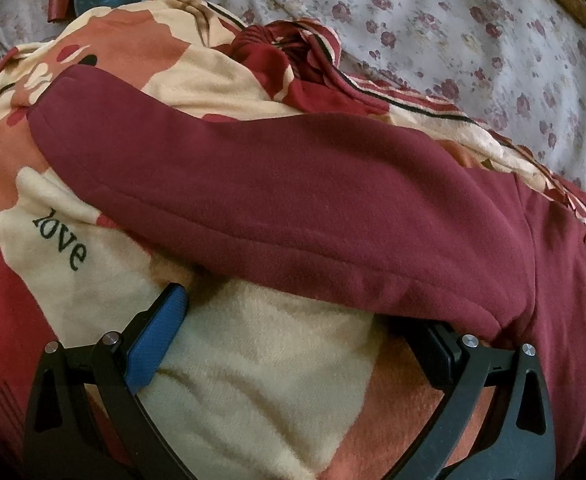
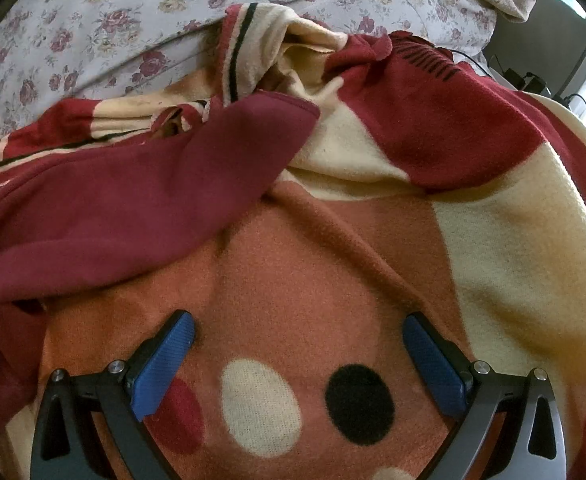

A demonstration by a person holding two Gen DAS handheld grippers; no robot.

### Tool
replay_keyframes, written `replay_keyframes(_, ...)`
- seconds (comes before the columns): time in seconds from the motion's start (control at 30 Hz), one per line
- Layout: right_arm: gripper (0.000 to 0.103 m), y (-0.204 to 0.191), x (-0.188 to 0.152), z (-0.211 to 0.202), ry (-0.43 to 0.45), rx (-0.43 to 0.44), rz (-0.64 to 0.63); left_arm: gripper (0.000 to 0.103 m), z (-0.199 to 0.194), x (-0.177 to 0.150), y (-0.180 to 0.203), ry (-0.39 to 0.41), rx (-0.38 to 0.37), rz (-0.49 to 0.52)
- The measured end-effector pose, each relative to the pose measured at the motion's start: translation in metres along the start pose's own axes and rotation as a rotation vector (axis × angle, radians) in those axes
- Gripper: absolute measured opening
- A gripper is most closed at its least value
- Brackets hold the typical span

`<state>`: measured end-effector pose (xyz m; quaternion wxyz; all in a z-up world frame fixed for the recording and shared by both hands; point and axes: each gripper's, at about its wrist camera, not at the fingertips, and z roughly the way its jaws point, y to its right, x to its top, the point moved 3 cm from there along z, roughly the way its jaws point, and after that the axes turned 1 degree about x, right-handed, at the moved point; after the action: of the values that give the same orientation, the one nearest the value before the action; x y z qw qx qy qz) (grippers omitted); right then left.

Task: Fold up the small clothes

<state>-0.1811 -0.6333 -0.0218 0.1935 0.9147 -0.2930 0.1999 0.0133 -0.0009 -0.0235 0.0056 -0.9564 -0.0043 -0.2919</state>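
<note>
Both grippers, L (image 1: 305, 320) and R (image 2: 299, 340), were seen spread wide, nothing pinched. Maroon garment (image 1: 293, 200) was laid on blanket (image 2: 313, 264); L's right finger was tucked under its hem.

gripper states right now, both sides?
Left gripper: open, jaws spread, one tip under the maroon garment edge, nothing clamped.
Right gripper: open over the blanket, holding nothing.

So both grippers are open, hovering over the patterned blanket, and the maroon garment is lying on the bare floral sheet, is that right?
Not quite. The maroon garment lies on the patterned blanket, not on the bare floral sheet, which shows only beyond the blanket's far edge; the right wrist view shows this. The rest holds: the left gripper and right gripper are both open over the blanket.
</note>
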Motion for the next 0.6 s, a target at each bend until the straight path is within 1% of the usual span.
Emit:
replay_keyframes(0.07,0.103,0.000,0.000,0.000,0.000,0.000,0.000,0.103,-0.007,-0.003,-0.001,-0.017,-0.005,0.017)
replay_keyframes(0.17,0.103,0.000,0.000,0.000,0.000,-0.001,0.000,0.102,-0.019,-0.005,0.000,-0.039,-0.016,0.016)
replay_keyframes(0.23,0.103,0.000,0.000,0.000,0.000,0.000,0.001,0.102,-0.033,-0.007,0.004,-0.020,-0.030,0.017)
replay_keyframes(0.3,0.103,0.000,0.001,0.000,0.000,-0.006,-0.003,0.102,-0.050,-0.012,0.009,0.005,-0.035,0.041)
replay_keyframes(0.4,0.103,0.000,0.002,0.001,-0.001,0.003,0.004,0.102,-0.078,-0.022,0.021,0.044,-0.064,0.077)
replay_keyframes(0.5,0.103,-0.003,0.001,-0.002,-0.019,-0.025,0.024,0.102,-0.092,-0.029,0.035,0.036,-0.102,0.101)
replay_keyframes(0.53,0.103,-0.003,0.001,-0.003,-0.029,-0.017,0.021,0.102,-0.096,-0.033,0.041,0.023,-0.117,0.110)
replay_keyframes(0.57,0.103,-0.005,0.000,-0.006,-0.037,0.013,0.007,0.102,-0.099,-0.036,0.045,0.018,-0.125,0.118)
replay_keyframes(0.6,0.103,-0.007,-0.002,-0.013,-0.046,0.069,-0.023,0.102,-0.105,-0.040,0.050,0.020,-0.132,0.133)
